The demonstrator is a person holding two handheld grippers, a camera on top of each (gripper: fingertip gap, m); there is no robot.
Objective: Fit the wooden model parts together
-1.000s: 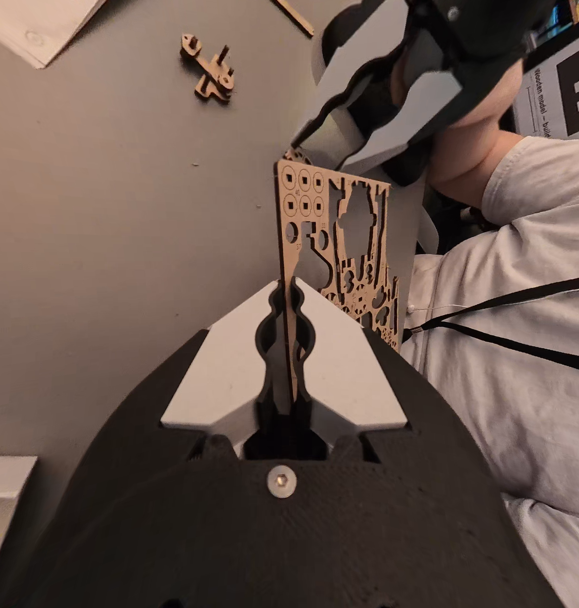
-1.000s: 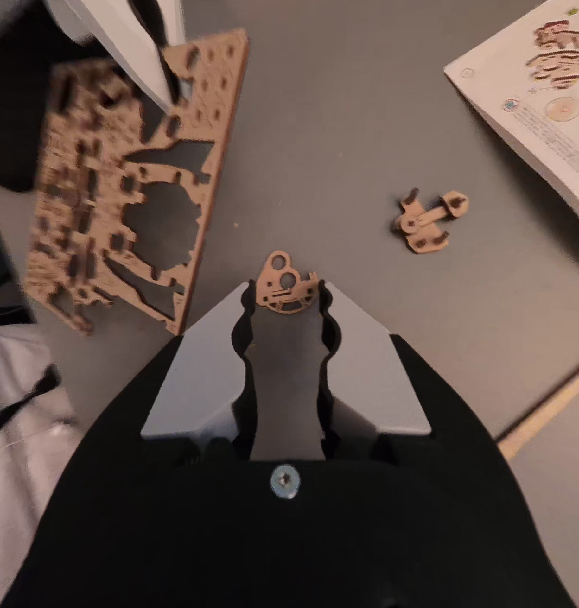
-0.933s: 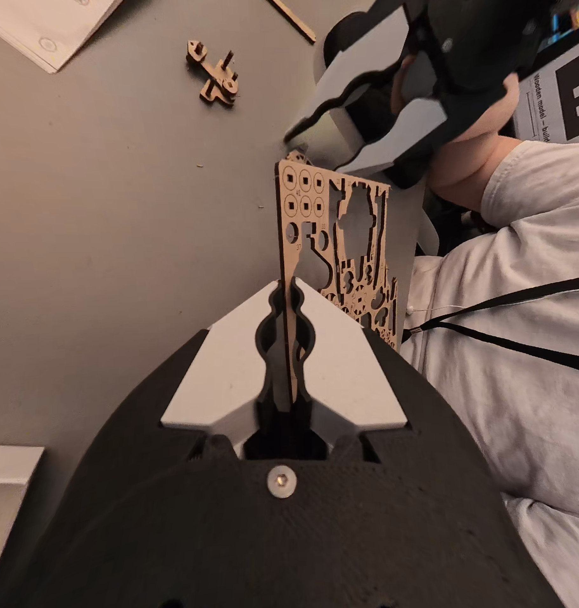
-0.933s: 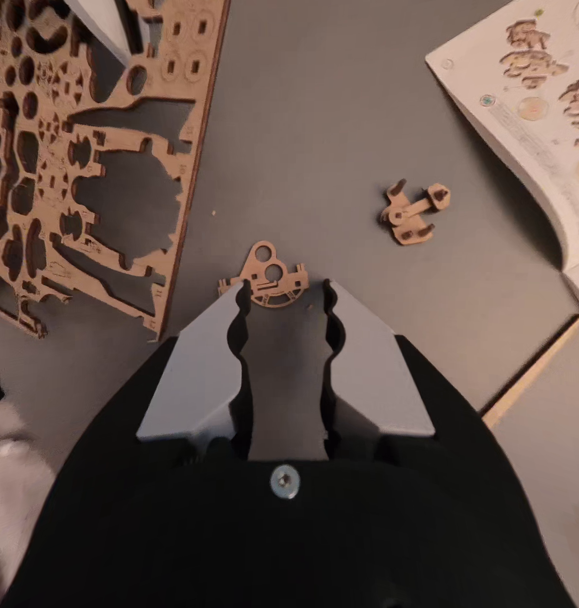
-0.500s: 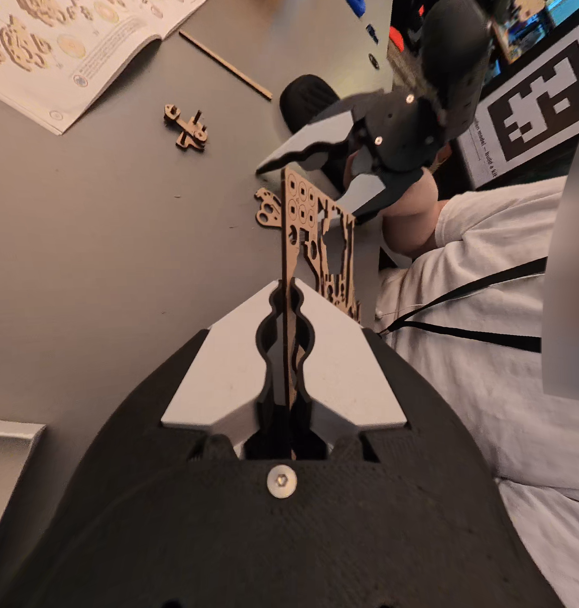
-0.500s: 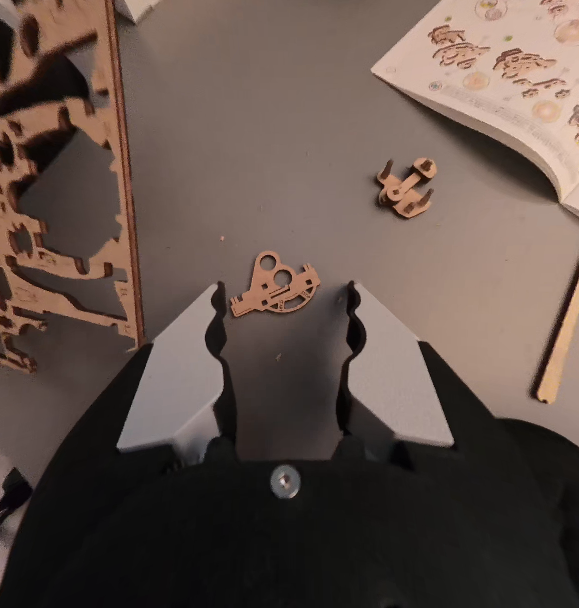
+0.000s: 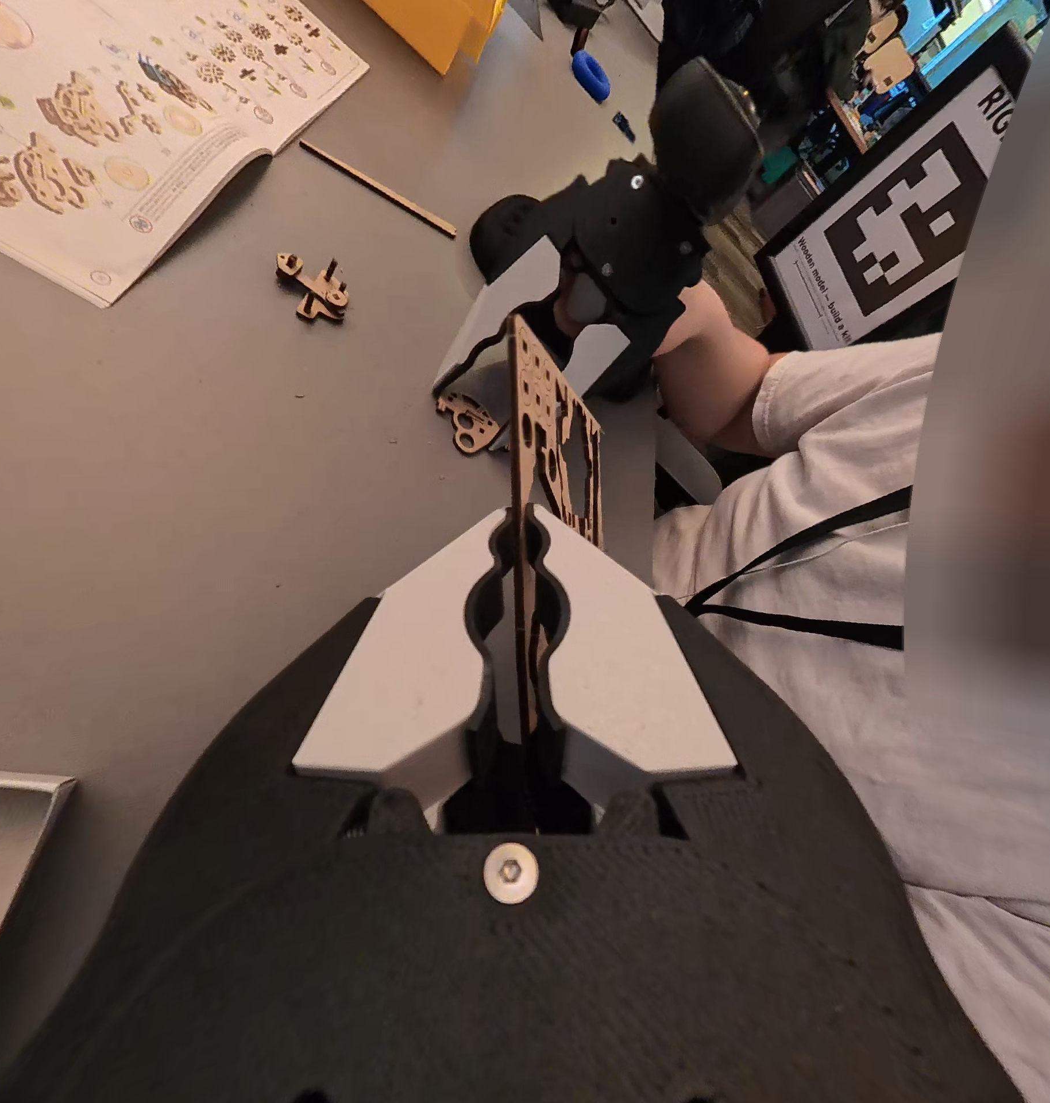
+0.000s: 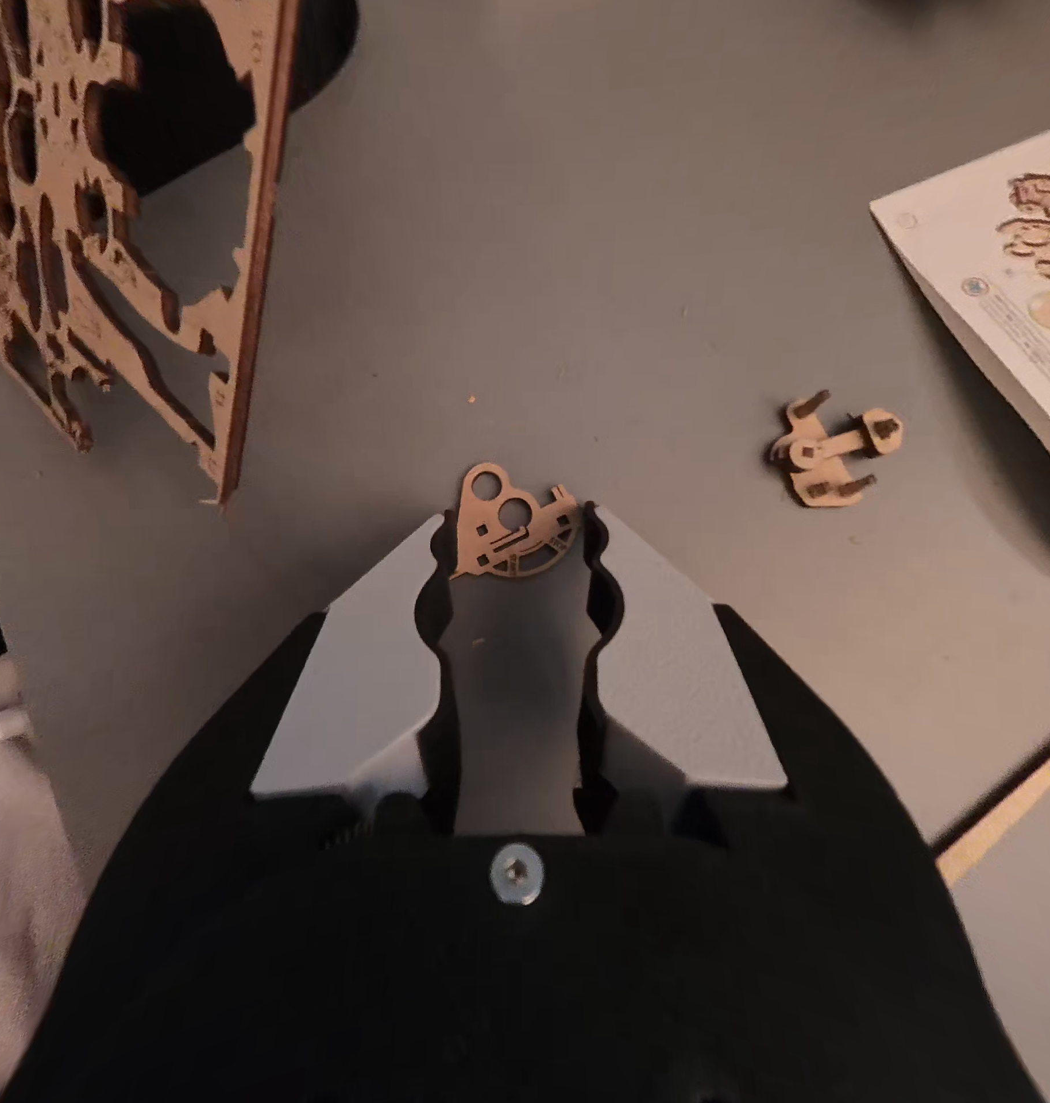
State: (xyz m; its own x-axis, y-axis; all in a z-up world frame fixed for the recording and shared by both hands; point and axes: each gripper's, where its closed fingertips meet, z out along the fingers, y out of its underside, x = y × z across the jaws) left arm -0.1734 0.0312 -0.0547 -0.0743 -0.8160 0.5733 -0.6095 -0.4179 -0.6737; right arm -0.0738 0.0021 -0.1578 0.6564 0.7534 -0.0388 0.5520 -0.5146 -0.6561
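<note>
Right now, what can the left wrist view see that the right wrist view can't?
Only the left wrist view shows the left hand-held gripper shut on the wooden sheet, the person's white sleeve, a black-and-white marker board, a blue ring and a yellow thing.

Only the right wrist view shows, close up, the flat wooden part sitting between the fingertips of the right hand-held gripper.

Both show the sheet, that flat part, the small built piece, the open booklet, a thin wooden stick and the grey table.
</note>
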